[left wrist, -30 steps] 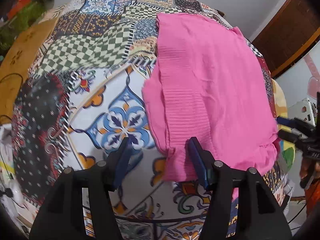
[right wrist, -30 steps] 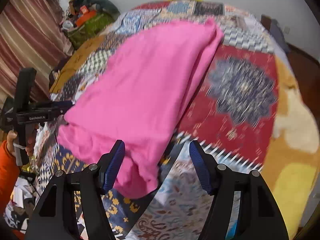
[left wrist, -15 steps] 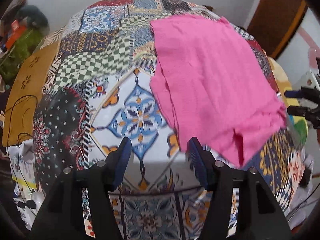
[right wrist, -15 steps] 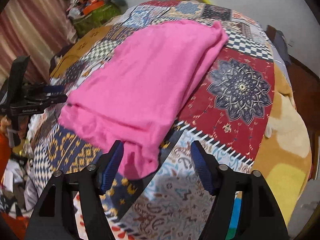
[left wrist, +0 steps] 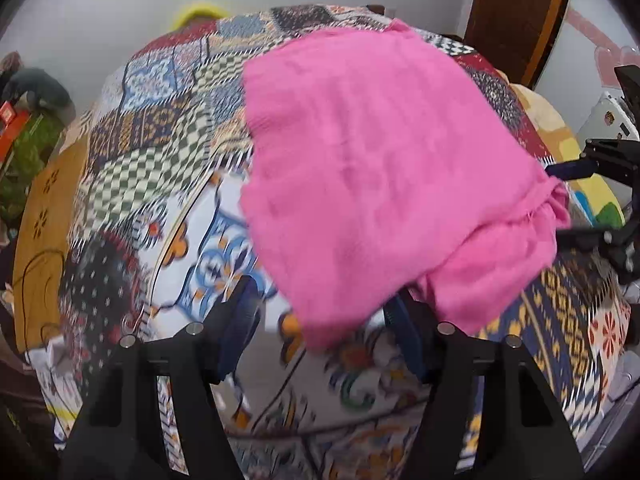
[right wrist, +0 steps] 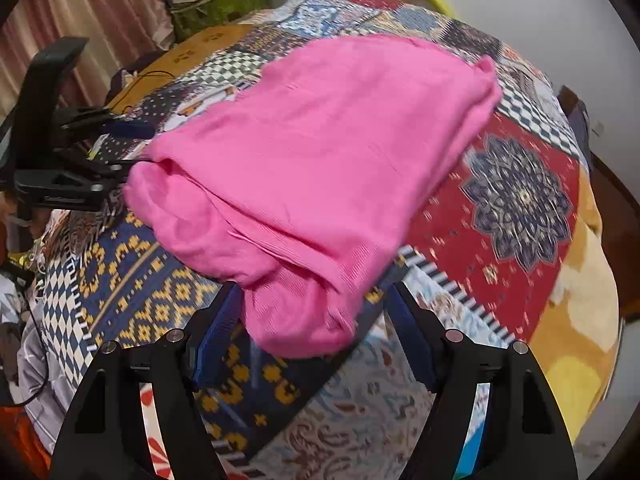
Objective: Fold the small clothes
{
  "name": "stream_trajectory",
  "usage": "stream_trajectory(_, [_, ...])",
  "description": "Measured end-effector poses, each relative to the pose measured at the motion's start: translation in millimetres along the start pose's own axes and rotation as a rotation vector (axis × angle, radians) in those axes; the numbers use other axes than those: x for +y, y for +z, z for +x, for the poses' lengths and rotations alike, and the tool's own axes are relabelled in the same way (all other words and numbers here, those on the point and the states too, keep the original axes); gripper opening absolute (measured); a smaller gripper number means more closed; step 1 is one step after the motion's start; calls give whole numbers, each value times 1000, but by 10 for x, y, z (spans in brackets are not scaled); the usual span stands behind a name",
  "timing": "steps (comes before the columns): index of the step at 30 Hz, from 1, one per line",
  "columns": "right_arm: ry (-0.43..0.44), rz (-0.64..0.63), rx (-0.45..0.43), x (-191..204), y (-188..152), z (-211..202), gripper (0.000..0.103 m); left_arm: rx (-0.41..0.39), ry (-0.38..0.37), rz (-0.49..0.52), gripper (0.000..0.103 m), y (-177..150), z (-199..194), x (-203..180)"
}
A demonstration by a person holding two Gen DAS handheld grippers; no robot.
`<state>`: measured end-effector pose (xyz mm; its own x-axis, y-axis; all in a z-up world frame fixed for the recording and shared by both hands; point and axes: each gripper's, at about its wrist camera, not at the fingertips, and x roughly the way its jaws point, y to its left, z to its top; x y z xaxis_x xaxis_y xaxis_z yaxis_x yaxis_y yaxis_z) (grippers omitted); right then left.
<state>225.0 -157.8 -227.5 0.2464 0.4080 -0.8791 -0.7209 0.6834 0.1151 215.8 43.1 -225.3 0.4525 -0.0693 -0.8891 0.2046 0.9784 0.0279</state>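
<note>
The left gripper has just been spreading, a near corner of the pink garment lying between its jaws without being pinched. The right gripper, also just widening, straddles the bunched near hem, pads clear. The folded garment lies on the patchwork bedspread, with bare cover left, right and near.

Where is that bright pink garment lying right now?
The pink garment lies folded on the patchwork bedspread, just ahead of both open grippers: the left gripper at its near-left corner, the right gripper at its near-right one.
</note>
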Motion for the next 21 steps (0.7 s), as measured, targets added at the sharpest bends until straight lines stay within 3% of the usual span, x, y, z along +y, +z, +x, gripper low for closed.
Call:
stream_trajectory(1, [4, -11, -2, 32, 16, -2, 71, -8, 0, 2, 64, 26, 13, -15])
stream_trajectory(4, [17, -59, -21, 115, 52, -16, 71, -19, -50, 12, 40, 85, 49, -57])
stream_trajectory(7, [25, -94, -22, 157, 67, 27, 71, -31, -62, 19, 24, 115, 65, -104])
stream_trajectory(10, [58, -67, -7, 103, 82, 133, 70, -35, -61, 16, 17, 136, 90, -120])
stream_trajectory(13, [77, -21, -18, 27, 99, 165, 50, -34, -64, -7, 12, 147, 93, -87])
stream_trajectory(14, [68, -10, -19, 2, 106, 172, 37, -33, -69, -15, 12, 147, 89, -69])
stream_trajectory(16, [47, 4, -19, -21, 109, 171, 21, -31, -74, -26, 11, 142, 80, -60])
stream_trajectory(21, [72, 27, -35, -79, 131, 83, 16, -41, -83, -32, 11, 169, -33, -66])
